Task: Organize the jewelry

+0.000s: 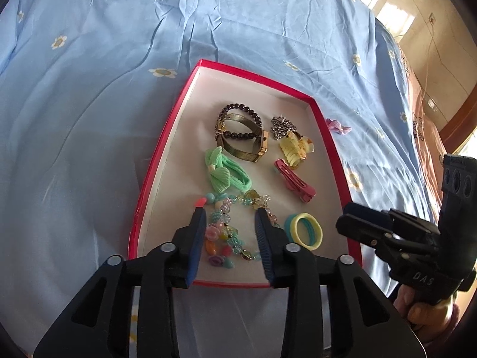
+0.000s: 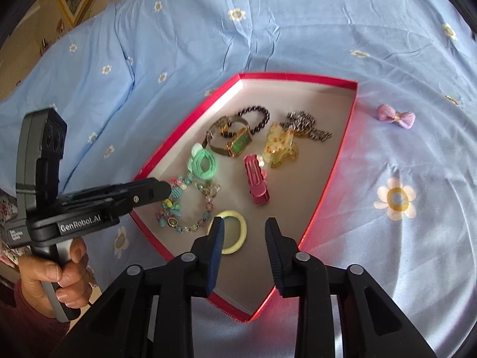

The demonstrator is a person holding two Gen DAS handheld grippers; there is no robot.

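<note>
A red box (image 1: 167,137) with a white inside lies on the blue bedspread; it also shows in the right wrist view (image 2: 337,161). It holds a gold watch (image 1: 253,146), a dark bead bracelet (image 1: 241,109), a chain (image 1: 280,126), a yellow claw clip (image 1: 293,149), a pink clip (image 1: 295,182), a green bow tie (image 1: 225,171), a colourful bead necklace (image 1: 229,232) and a yellow hair ring (image 1: 307,231). My left gripper (image 1: 231,211) is open above the necklace. My right gripper (image 2: 244,223) is open over the box's near end. A purple bow (image 2: 396,116) lies on the bedspread outside the box.
The flowered blue bedspread (image 1: 89,89) spreads around the box. The purple bow also shows in the left wrist view (image 1: 338,126), just right of the box. A room wall and wooden frame (image 1: 453,119) stand to the right of the bed.
</note>
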